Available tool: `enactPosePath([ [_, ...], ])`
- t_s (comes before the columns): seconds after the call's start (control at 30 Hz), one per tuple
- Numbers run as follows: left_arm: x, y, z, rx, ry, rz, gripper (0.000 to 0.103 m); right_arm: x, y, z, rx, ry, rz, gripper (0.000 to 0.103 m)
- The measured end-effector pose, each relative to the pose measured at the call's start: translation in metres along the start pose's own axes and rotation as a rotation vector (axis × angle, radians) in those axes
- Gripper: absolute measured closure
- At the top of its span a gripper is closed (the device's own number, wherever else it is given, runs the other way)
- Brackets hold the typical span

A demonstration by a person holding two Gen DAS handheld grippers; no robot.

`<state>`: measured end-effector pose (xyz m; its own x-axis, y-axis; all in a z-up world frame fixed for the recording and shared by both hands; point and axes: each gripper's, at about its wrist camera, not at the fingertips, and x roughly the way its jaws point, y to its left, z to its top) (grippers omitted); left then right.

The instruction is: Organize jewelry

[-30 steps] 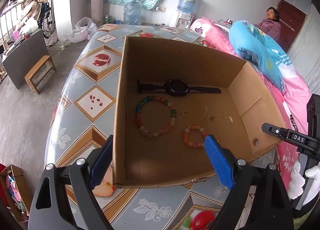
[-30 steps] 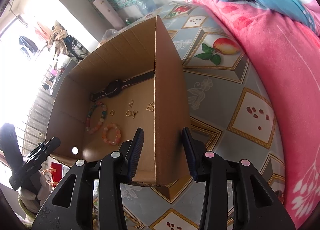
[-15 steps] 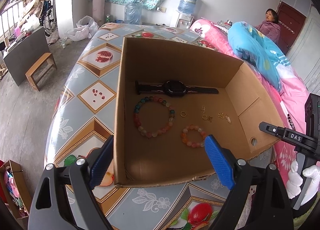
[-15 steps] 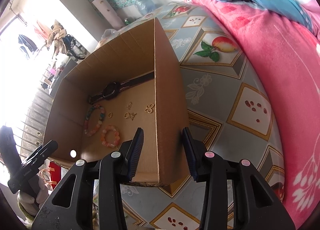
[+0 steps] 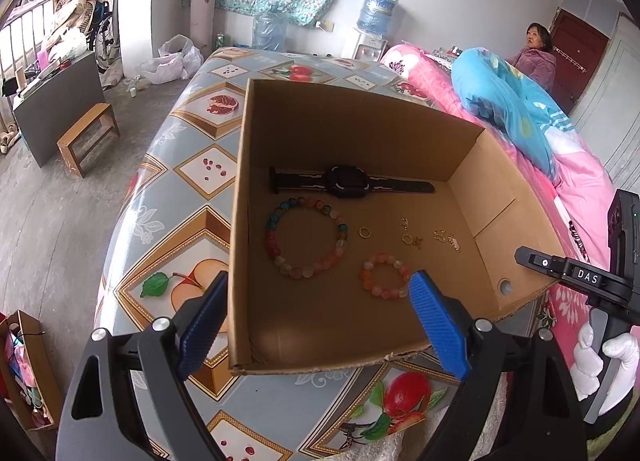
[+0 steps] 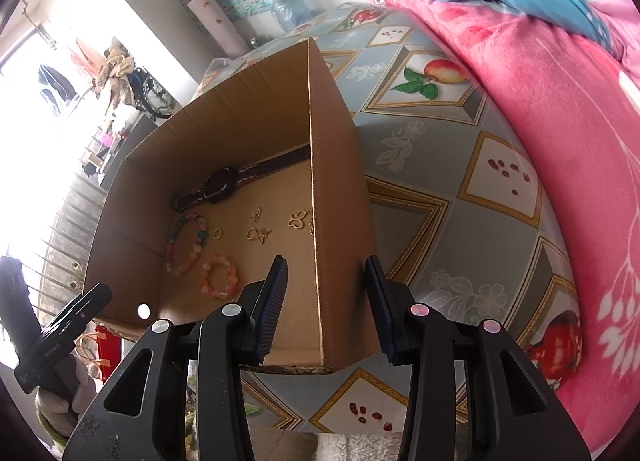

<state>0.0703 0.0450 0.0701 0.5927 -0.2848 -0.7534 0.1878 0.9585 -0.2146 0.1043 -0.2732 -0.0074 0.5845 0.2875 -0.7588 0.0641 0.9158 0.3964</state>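
Observation:
An open cardboard box (image 5: 360,129) stands on the patterned table. In it lie a black watch (image 5: 347,181), a large multicolour bead bracelet (image 5: 306,237), a small orange bead bracelet (image 5: 384,276), a gold ring (image 5: 365,232) and several small gold charms (image 5: 412,239). My left gripper (image 5: 320,321) is open and empty, its fingers straddling the box's near left corner. My right gripper (image 6: 326,301) is open, its fingers on either side of the box's right wall (image 6: 336,221) without clamping it. The watch (image 6: 219,183) and bracelets (image 6: 218,276) also show in the right wrist view.
The table (image 5: 180,181) has a blue-grey fruit-pattern cloth. A pink blanket (image 6: 540,121) and blue quilt (image 5: 508,109) lie to the right, with a person (image 5: 536,57) sitting behind. A wooden stool (image 5: 86,137) and water bottles stand on the floor at left and back.
Both views have drawn back a little from the box. The jewelry has not moved and both grippers stay open.

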Motion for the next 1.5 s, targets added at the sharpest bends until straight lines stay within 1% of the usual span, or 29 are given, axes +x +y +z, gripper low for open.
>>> enactPosePath([
  [0.2, -0.006, -0.003, -0.015, 0.031, -0.021, 0.002, 0.015, -0.005, -0.001, -0.012, 0.0, -0.019, 0.001, 0.063],
  [0.3, -0.007, -0.004, -0.018, 0.03, -0.036, -0.002, 0.015, -0.005, -0.002, -0.011, 0.003, -0.027, 0.005, 0.063],
  [0.37, -0.007, -0.002, -0.019, 0.022, -0.048, -0.014, 0.014, -0.005, -0.003, -0.012, 0.009, -0.033, 0.016, 0.06],
  [0.43, -0.009, 0.001, -0.02, 0.015, -0.06, -0.029, 0.014, -0.005, -0.001, -0.012, 0.002, -0.042, 0.011, 0.06],
  [0.47, -0.011, 0.003, -0.021, 0.016, -0.069, -0.037, 0.014, -0.007, -0.001, -0.013, 0.004, -0.053, 0.013, 0.06],
  [0.53, -0.021, 0.005, -0.025, 0.01, -0.111, -0.022, 0.014, -0.014, -0.001, -0.017, 0.01, -0.086, 0.015, 0.059],
  [0.57, -0.028, 0.006, -0.028, 0.008, -0.144, -0.015, 0.014, -0.021, -0.002, -0.02, 0.009, -0.117, 0.005, 0.056],
  [0.63, -0.044, 0.005, -0.035, 0.023, -0.199, -0.006, 0.013, -0.036, 0.001, -0.029, 0.001, -0.175, -0.008, 0.054],
  [0.7, -0.058, 0.002, -0.042, 0.043, -0.241, 0.014, 0.013, -0.053, 0.005, -0.039, -0.021, -0.233, -0.02, 0.05],
  [0.73, -0.064, 0.001, -0.046, 0.051, -0.258, 0.015, 0.013, -0.06, 0.007, -0.044, -0.037, -0.26, -0.027, 0.046],
  [0.8, -0.073, -0.003, -0.052, 0.063, -0.278, 0.019, 0.012, -0.073, 0.013, -0.055, -0.074, -0.296, -0.038, 0.042],
  [0.87, -0.081, -0.01, -0.057, 0.071, -0.295, 0.026, 0.007, -0.084, 0.021, -0.066, -0.118, -0.32, -0.042, 0.034],
  [0.9, -0.084, -0.013, -0.06, 0.075, -0.306, 0.028, 0.006, -0.088, 0.024, -0.07, -0.137, -0.327, -0.043, 0.032],
  [0.93, -0.087, -0.017, -0.063, 0.08, -0.313, 0.028, 0.006, -0.091, 0.028, -0.075, -0.156, -0.332, -0.044, 0.027],
  [1.07, -0.085, -0.038, -0.069, 0.139, -0.29, 0.05, 0.006, -0.093, 0.039, -0.088, -0.211, -0.318, -0.042, 0.016],
  [1.1, -0.083, -0.042, -0.071, 0.147, -0.281, 0.048, 0.006, -0.09, 0.041, -0.09, -0.22, -0.305, -0.044, 0.015],
  [1.2, -0.074, -0.054, -0.075, 0.15, -0.245, 0.05, 0.006, -0.078, 0.045, -0.095, -0.229, -0.265, -0.057, 0.014],
  [1.3, -0.069, -0.066, -0.079, 0.168, -0.243, 0.073, 0.006, -0.07, 0.045, -0.096, -0.21, -0.236, -0.053, 0.012],
  [1.37, -0.065, -0.071, -0.08, 0.18, -0.234, 0.076, 0.006, -0.066, 0.044, -0.095, -0.198, -0.227, -0.051, 0.01],
  [1.5, -0.054, -0.072, -0.079, 0.148, -0.182, 0.08, 0.006, -0.061, 0.045, -0.095, -0.186, -0.216, -0.078, 0.008],
])
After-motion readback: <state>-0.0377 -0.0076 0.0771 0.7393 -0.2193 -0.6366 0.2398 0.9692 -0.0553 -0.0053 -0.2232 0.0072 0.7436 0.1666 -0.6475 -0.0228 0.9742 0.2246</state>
